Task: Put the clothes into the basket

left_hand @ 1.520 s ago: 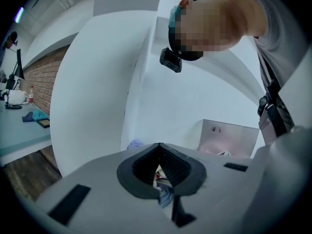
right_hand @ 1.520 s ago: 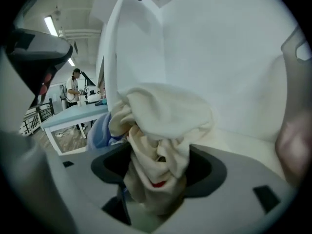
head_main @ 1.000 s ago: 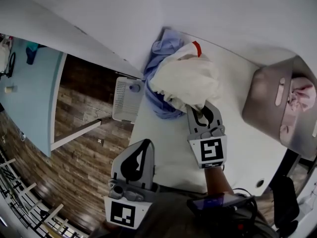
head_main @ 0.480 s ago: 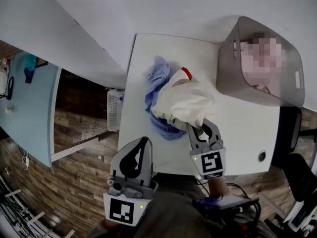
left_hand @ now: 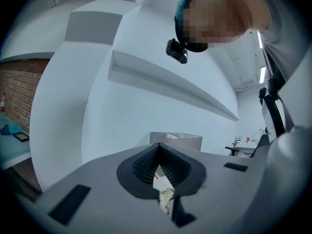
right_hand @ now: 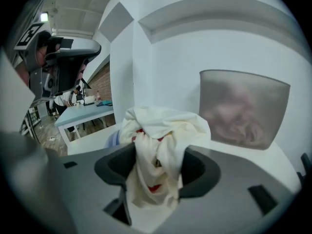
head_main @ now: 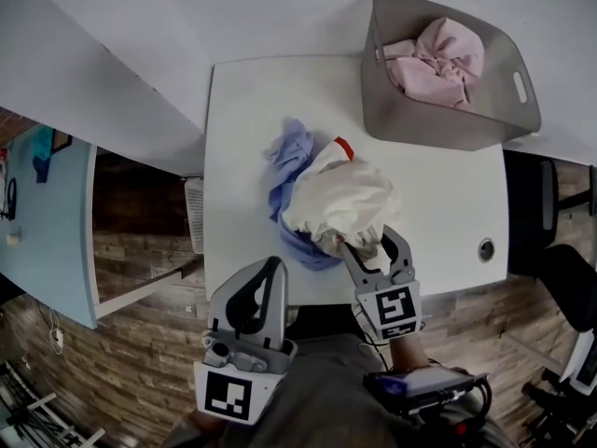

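- The table (head_main: 233, 138) and everything on it sit differently in the head view than a second ago. The whole top now shows, which looks like the head turning rather than anything moving.
- The basket (head_main: 438, 127) was cut off at the right edge a second ago. It now shows whole at the table's far right corner, with a pink garment (head_main: 434, 59) already inside.
- The blue garment (head_main: 287, 157) lies crumpled mid-table, as it did a second ago, partly under the white one and well apart from the basket.
- The white garment (head_main: 340, 199), which has red trim, rests on the blue one near the table's front edge. It has not travelled toward the basket.
- The right gripper (head_main: 370, 241) was clamped on the white garment's near edge a second ago, and its jaws are now opening. A bunched fold still hangs between them, but the hold has slackened.
- The left gripper (head_main: 271, 267) hangs low off the table's front edge, clenched on nothing, just as before.
- For the task, I judge this a release short of the goal, perhaps for a better regrip. Two garments are still left to move.
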`<state>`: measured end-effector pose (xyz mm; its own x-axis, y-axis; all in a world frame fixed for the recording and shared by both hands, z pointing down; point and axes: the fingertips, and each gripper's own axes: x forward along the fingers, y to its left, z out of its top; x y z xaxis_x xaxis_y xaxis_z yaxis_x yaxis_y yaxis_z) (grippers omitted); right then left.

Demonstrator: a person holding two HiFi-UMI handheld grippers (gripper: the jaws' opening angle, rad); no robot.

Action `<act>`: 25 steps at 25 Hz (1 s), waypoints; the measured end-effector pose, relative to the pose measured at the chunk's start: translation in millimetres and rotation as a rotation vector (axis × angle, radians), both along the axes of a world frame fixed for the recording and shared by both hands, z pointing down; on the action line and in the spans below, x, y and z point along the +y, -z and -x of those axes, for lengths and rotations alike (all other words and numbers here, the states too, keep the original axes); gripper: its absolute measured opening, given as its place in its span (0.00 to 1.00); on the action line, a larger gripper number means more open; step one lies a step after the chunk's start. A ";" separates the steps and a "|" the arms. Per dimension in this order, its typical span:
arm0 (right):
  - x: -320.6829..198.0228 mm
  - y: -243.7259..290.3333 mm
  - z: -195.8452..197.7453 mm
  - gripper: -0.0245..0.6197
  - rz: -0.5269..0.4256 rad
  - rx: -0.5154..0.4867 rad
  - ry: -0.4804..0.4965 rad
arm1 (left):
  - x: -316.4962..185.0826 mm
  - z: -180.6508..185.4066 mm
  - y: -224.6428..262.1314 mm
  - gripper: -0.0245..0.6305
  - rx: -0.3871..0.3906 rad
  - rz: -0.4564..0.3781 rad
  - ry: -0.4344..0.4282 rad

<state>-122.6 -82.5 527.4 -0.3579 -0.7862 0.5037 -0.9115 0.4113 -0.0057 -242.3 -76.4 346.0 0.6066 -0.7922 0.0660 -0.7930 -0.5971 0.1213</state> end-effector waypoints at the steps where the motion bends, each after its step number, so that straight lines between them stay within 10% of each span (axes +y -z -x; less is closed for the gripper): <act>1: -0.8 -3.2 3.7 0.54 0.013 -0.031 0.007 | 0.9 -0.5 -0.2 0.05 -0.003 0.000 -0.004; 6: -10.9 -20.3 20.7 0.88 0.074 -0.062 0.067 | 2.2 -6.1 -1.4 0.05 -0.026 0.010 -0.013; 12: -33.9 -69.8 38.0 0.90 0.181 0.124 0.124 | -21.4 3.1 -11.4 0.05 -0.050 0.038 0.007; 19: -39.2 -62.8 42.5 0.40 0.095 0.186 0.139 | -24.4 13.1 -7.4 0.05 -0.045 0.035 0.034; 25: -39.3 -38.6 37.9 0.29 0.017 0.112 0.088 | -19.5 20.0 1.5 0.05 -0.027 0.007 0.041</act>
